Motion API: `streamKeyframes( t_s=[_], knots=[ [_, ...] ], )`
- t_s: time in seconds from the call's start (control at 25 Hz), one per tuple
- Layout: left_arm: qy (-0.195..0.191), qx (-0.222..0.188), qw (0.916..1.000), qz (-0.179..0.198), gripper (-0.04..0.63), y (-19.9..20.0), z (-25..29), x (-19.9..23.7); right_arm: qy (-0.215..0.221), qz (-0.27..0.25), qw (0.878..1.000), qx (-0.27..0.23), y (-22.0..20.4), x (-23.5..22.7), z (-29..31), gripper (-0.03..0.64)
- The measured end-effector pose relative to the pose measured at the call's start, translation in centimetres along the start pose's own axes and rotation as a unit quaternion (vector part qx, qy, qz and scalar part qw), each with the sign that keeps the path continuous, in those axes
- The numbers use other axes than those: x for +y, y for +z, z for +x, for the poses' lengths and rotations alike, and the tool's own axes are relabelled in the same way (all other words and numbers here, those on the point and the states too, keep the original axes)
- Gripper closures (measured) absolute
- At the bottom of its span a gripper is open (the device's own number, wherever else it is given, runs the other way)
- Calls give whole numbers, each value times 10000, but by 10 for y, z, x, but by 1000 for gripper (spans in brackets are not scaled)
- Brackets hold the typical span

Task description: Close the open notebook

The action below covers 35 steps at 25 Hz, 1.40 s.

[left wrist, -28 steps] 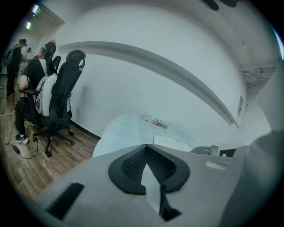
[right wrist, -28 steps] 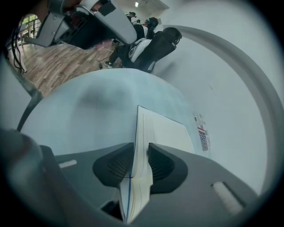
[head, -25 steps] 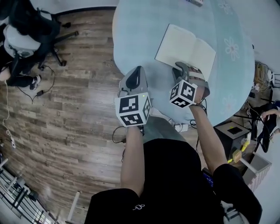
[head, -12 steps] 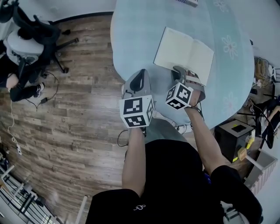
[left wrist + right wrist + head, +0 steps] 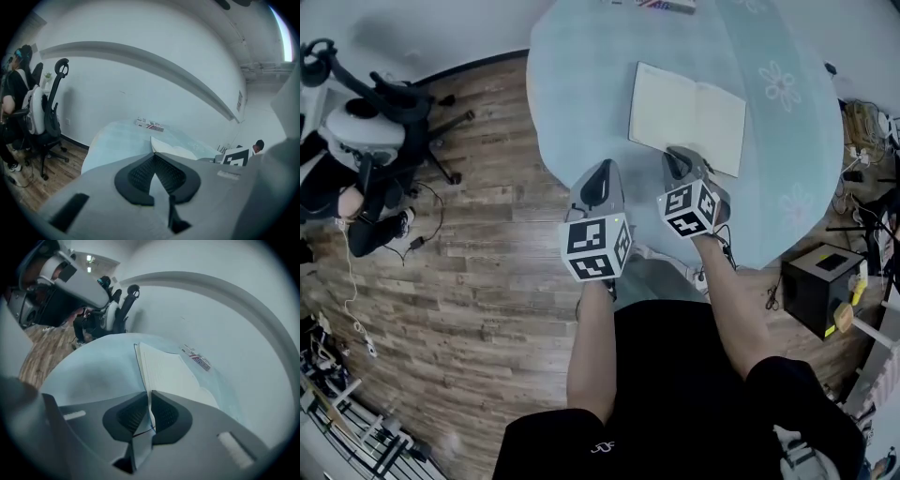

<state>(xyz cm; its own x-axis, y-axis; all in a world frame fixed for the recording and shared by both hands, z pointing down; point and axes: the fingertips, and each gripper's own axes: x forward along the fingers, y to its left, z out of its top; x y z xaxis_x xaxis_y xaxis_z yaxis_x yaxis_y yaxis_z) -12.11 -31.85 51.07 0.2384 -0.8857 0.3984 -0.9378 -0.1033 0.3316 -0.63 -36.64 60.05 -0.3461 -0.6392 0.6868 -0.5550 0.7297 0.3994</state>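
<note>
The open notebook [image 5: 684, 114] lies flat with cream pages up on the round pale-blue table [image 5: 581, 75]. My right gripper [image 5: 680, 155] is at its near edge. In the right gripper view the jaws have just been closing, and the right gripper [image 5: 150, 397] is shut on a thin edge of the notebook [image 5: 164, 371], whose pages stretch away beyond the pads. My left gripper [image 5: 600, 171] hovers over the table's near edge, left of the notebook and apart from it. The left gripper [image 5: 153, 154] is shut on nothing, with the notebook [image 5: 171, 150] just past its tips.
A printed pack [image 5: 661, 5] lies at the table's far edge. An office chair [image 5: 366, 131] with a seated person stands on the wood floor to the left. A black box [image 5: 825, 277] and cables sit on the floor to the right.
The right gripper has rolled and its jaws have closed from wide open onto the notebook's near edge. The left gripper has drifted slightly forward and up.
</note>
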Motion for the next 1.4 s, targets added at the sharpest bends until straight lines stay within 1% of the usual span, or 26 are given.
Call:
streamKeyframes(
  t_s=[0.12, 0.24, 0.4, 0.52, 0.8, 1.0, 1.12, 1.2, 1.4],
  knots=[
    [-29, 25, 10000, 85, 592, 1, -1, -6, -49, 698, 9973, -231, -1, -6, -9, 583],
    [-112, 106, 9997, 181, 592, -3, 1, -13, -118, 1402, 9888, -498, -3, -13, -16, 586],
    [-226, 256, 9988, 349, 592, -10, 2, -26, -134, 2205, 9717, -841, -10, -22, -27, 589],
    [-306, 342, 9978, 479, 592, -14, 5, -35, -134, 2642, 9593, -985, -18, -29, -34, 591],
    [-478, 440, 9951, 741, 592, -12, 11, -58, -72, 3639, 9240, -1172, -40, -41, -43, 592],
    [-568, 492, 9931, 899, 592, -11, 12, -75, 1, 4220, 8992, -1153, -56, -49, -47, 591],
    [-517, 563, 9920, 1004, 592, -12, 14, -80, 1, 4592, 8838, -898, -69, -51, -45, 588],
    [-491, 591, 9917, 1035, 592, -13, 16, -84, 29, 4854, 8713, -725, -76, -48, -43, 583],
    [-754, 486, 9898, 1108, 592, -6, 20, -114, 19, 5395, 8400, -581, -86, -51, -44, 566]
  ],
)
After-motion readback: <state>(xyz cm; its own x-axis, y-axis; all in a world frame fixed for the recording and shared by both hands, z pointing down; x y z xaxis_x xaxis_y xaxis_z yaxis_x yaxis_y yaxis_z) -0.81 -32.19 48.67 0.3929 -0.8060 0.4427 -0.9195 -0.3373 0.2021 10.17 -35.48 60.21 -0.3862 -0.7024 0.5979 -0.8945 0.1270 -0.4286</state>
